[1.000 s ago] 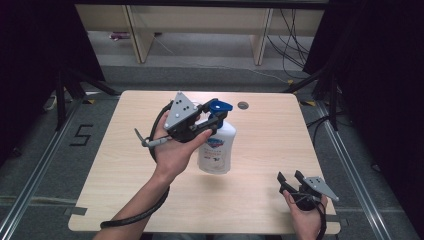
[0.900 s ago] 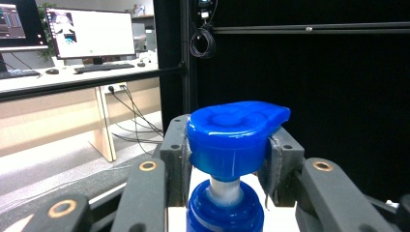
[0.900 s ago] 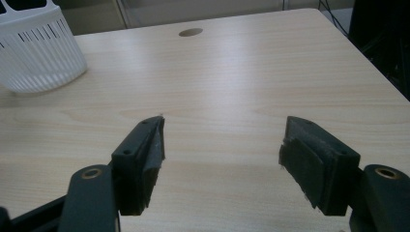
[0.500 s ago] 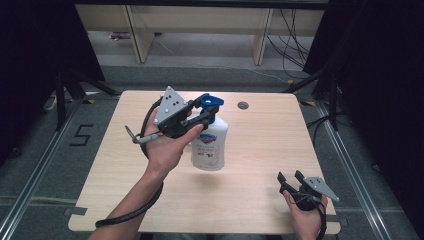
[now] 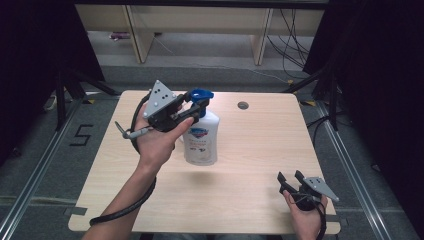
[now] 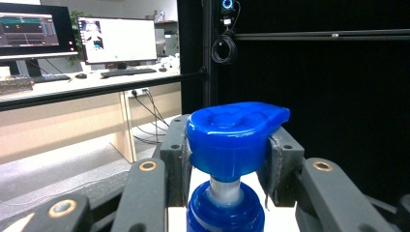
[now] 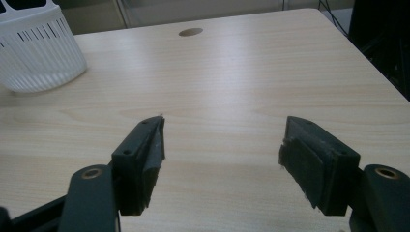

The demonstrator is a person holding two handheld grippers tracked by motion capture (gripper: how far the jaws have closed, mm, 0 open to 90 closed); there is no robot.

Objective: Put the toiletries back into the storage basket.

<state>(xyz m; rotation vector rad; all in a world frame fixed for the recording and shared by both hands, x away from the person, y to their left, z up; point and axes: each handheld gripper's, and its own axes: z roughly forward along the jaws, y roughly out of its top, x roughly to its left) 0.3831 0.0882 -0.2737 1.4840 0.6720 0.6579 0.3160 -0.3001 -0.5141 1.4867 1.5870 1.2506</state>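
While left fingers (image 6: 227,166) clamp the bottle (image 5: 201,142) cap, right fingers (image 7: 222,162) agape over bare near table (image 5: 250,200) edge.

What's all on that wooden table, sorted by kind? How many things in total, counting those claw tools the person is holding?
Grippers: 2, the left gripper shut on the blue pump cap and the right gripper open.
Pump bottles: 1, the white bottle.
Baskets: 1, the white basket, seen from the right gripper view.
Total: 4
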